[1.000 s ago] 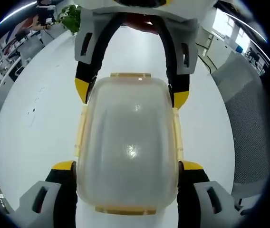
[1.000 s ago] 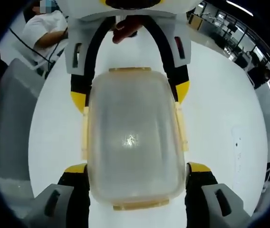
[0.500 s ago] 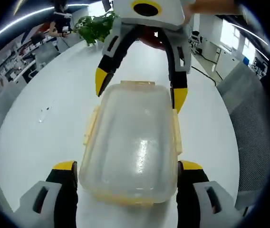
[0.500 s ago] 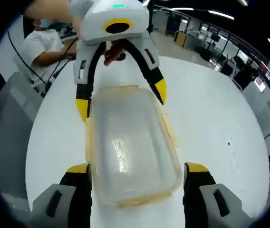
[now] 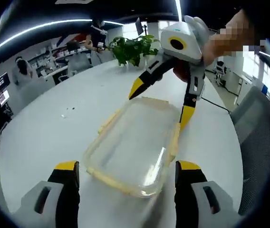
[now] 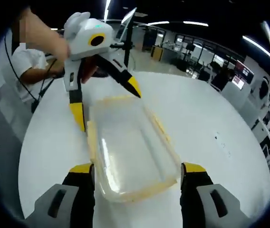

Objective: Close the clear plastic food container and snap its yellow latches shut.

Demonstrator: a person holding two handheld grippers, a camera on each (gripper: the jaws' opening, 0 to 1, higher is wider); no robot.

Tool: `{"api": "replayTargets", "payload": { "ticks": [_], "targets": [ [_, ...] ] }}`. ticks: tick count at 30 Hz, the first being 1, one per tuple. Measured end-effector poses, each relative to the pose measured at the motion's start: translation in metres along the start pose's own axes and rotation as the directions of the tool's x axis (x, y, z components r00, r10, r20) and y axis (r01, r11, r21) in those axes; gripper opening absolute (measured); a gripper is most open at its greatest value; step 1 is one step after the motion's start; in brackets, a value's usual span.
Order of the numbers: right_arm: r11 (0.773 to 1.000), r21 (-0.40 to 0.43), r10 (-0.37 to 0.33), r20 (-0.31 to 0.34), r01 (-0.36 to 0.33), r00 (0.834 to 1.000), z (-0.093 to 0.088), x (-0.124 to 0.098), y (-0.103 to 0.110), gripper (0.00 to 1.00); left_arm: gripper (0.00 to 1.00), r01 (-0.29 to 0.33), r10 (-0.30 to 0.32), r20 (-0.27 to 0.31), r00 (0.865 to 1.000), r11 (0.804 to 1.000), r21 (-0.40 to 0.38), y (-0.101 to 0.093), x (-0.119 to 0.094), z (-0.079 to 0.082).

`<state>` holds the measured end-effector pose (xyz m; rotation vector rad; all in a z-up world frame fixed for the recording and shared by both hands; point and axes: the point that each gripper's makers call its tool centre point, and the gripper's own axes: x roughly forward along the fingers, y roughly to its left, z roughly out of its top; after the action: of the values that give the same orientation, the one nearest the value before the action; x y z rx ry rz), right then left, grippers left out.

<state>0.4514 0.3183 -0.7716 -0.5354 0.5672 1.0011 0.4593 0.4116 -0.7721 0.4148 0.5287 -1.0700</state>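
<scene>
A: Item one, the container (image 5: 135,147)?
B: Clear plastic box, rectangular with rounded corners, lid on; glossy, slightly cloudy. It sits on the white table (image 5: 44,137), between the two tools.

A: Latches (image 6: 161,128)?
B: Pale yellow strips along the rim, one per side. The side ones seem to stick outward, so I judge them not yet snapped; I cannot tell for certain.

A: Tools?
B: Left tool (image 5: 123,167): jaws wide apart, one on each side of the near end, gripping nothing. Right tool (image 6: 137,170): the same from the opposite end. Black jaws, yellow tips, grey housings.

A: Step in hand?
B: Lid appears closed; latching is what is left. The next move calls for a tip set against one latch, pressing it down to the wall while the other tool steadies the box.

A: Other stock?
B: A potted plant (image 5: 132,47) at the far edge.
</scene>
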Motion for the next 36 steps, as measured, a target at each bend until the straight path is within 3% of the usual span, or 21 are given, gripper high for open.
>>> {"api": "replayTargets", "payload": {
  "ticks": [2,4,9,17,22,26,30,36],
  "targets": [
    [0.997,0.078,-0.024,0.043,0.021,0.999,0.004,-0.005,-0.001,0.74,0.82,-0.021,0.021,0.011,1.0,1.0,-0.015,0.0,-0.005,0.001],
    [0.994,0.093,-0.067,0.06,0.061,0.996,0.006,-0.009,-0.005,0.75,0.82,-0.042,0.043,0.036,0.998,0.999,-0.035,0.001,-0.009,0.004],
    [0.975,0.21,-0.099,0.125,0.072,0.987,0.011,-0.022,-0.002,0.76,0.8,-0.056,0.063,0.077,0.995,0.994,-0.094,-0.002,-0.013,0.003],
    [0.965,0.25,-0.109,0.119,0.077,0.987,-0.002,-0.028,0.008,0.76,0.78,-0.057,0.071,0.094,0.993,0.988,-0.142,-0.01,-0.017,0.0],
    [0.945,0.318,-0.123,0.136,0.074,0.983,-0.001,-0.036,0.01,0.75,0.78,-0.062,0.08,0.093,0.993,0.983,-0.175,-0.011,-0.022,-0.005],
    [0.941,0.327,-0.136,0.132,0.086,0.982,-0.002,-0.041,0.013,0.75,0.78,-0.067,0.089,0.101,0.991,0.977,-0.203,-0.011,-0.029,-0.007],
    [0.913,0.398,-0.162,0.158,0.087,0.974,0.0,-0.049,0.012,0.75,0.77,-0.072,0.102,0.114,0.988,0.969,-0.238,-0.011,-0.036,-0.008],
    [0.912,0.396,-0.175,0.149,0.104,0.973,-0.003,-0.057,0.018,0.74,0.77,-0.08,0.116,0.123,0.986,0.961,-0.266,-0.015,-0.044,-0.011]
  ]
}}
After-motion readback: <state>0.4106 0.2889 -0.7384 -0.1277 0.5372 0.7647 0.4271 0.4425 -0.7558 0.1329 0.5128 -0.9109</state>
